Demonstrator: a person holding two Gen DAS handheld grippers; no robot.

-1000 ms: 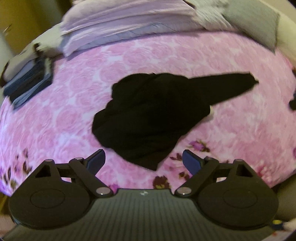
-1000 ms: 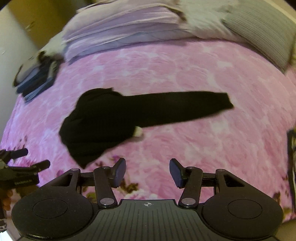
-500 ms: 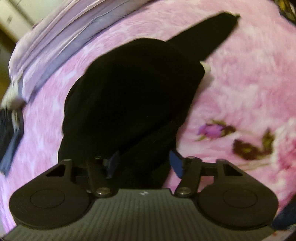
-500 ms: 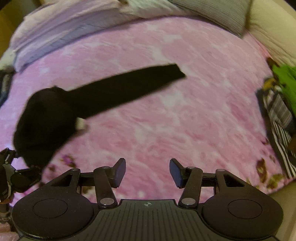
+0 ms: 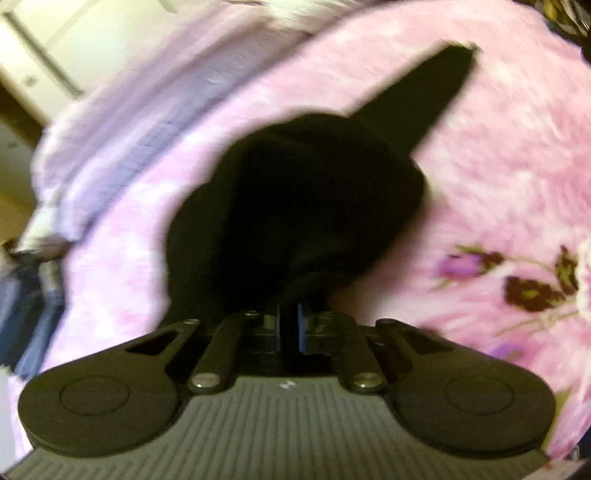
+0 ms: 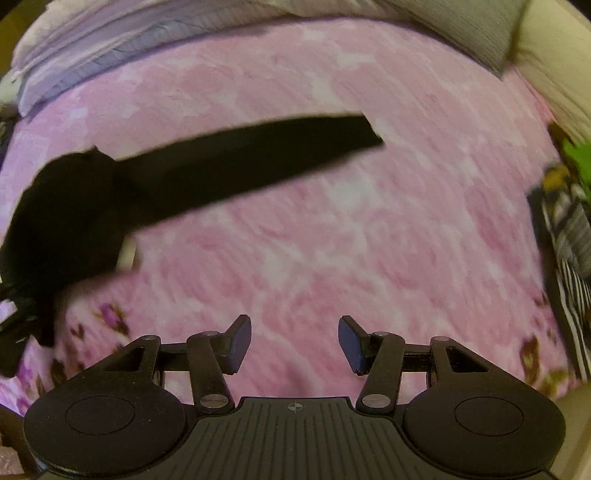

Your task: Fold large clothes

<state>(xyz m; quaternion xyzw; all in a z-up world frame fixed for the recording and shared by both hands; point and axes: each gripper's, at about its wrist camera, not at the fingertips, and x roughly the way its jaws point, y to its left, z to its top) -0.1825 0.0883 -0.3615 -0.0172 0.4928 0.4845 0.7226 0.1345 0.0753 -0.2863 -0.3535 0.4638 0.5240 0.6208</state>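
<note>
A black garment (image 5: 295, 206) lies bunched on the pink flowered bedspread (image 5: 498, 166), one long sleeve or leg stretching away to the upper right. My left gripper (image 5: 290, 325) is shut on the garment's near edge, the blue pads pressed together over the cloth. In the right wrist view the same black garment (image 6: 184, 181) sits at the left with its long strip reaching toward the middle. My right gripper (image 6: 294, 341) hangs open above bare bedspread (image 6: 369, 240), well to the right of the garment, with nothing between its fingers.
Folded lilac bedding (image 6: 110, 51) and a grey striped pillow (image 6: 472, 33) lie along the bed's far side. Striped and green clothes (image 6: 569, 221) sit at the right edge. Dark blue clothes (image 5: 26, 317) lie at the left edge.
My left gripper went from open above the garment down onto its near edge and shut on it. My right gripper stayed open and swung to the right over the bedspread.
</note>
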